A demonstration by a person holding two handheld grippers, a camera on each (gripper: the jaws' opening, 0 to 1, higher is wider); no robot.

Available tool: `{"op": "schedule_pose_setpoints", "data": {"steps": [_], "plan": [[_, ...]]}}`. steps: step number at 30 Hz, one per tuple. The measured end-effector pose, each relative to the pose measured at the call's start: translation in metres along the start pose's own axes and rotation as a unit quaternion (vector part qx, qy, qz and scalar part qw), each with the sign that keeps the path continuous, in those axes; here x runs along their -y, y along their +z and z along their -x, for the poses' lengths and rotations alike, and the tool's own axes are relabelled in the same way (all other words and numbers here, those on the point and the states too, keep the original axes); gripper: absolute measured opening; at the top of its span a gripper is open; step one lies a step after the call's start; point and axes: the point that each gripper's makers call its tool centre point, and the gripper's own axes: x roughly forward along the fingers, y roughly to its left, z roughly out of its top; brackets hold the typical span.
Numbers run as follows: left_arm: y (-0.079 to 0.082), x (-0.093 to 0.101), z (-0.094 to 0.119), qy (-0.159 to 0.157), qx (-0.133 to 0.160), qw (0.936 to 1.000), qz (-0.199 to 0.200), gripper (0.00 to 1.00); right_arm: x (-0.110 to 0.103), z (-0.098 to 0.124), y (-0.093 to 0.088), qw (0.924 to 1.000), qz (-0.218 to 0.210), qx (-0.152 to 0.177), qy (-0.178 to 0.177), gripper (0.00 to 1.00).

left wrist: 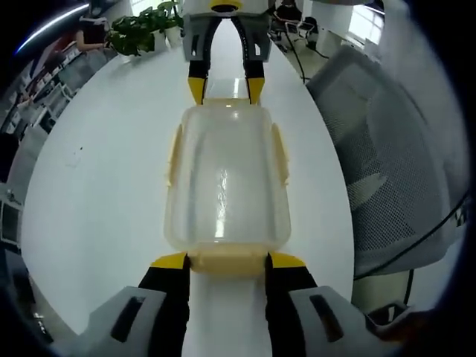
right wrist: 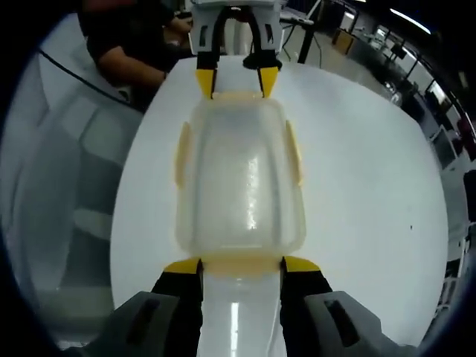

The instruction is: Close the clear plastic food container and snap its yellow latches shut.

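One clear plastic food container [left wrist: 227, 182] sits lid-on at the middle of a white bench [left wrist: 97, 193], lying lengthwise between the two grippers.

In the left gripper view, a potted plant [left wrist: 141, 30] stands at the far left end of the bench. The left gripper [left wrist: 227, 262] has its two yellow-tipped jaws spread apart, one at each side of the near-end yellow latch [left wrist: 227, 264], the tips just beside the container's corners. Two more yellow latches run along the long sides, one left [left wrist: 174, 156] and one right [left wrist: 280, 152]. At the far end the right gripper [left wrist: 225, 91] faces in, jaws likewise apart. A grey mesh chair [left wrist: 387, 149] stands to the right of the bench.

In the right gripper view, a second chair [right wrist: 67, 186] is at left and a seated person in dark clothes [right wrist: 126, 44] at upper left. The right gripper [right wrist: 242, 266] straddles its near latch [right wrist: 242, 266] with jaws open; whether they press it I cannot tell. The container [right wrist: 242, 178] lies ahead, the left gripper [right wrist: 238, 82] beyond it.
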Motion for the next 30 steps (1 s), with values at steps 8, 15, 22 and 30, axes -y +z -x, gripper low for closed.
{"op": "schedule_pose_setpoints", "data": {"steps": [8,15,22,30], "plan": [[0.009,0.000,0.005,0.003,0.000,1.0000,-0.005,0.39,-0.002,0.010,-0.003,1.0000,-0.001,0.001,-0.004,0.39],[0.019,0.000,0.007,0.005,-0.001,0.9999,-0.010,0.39,-0.004,0.018,-0.009,1.0000,-0.003,0.001,-0.008,0.39],[0.031,-0.001,0.009,0.005,0.001,0.9998,-0.017,0.39,-0.004,0.025,-0.016,0.9999,-0.006,0.000,-0.013,0.39],[0.043,-0.002,0.004,0.005,0.002,0.9998,-0.021,0.39,-0.004,0.031,-0.028,0.9998,-0.009,-0.005,-0.016,0.39]]}}
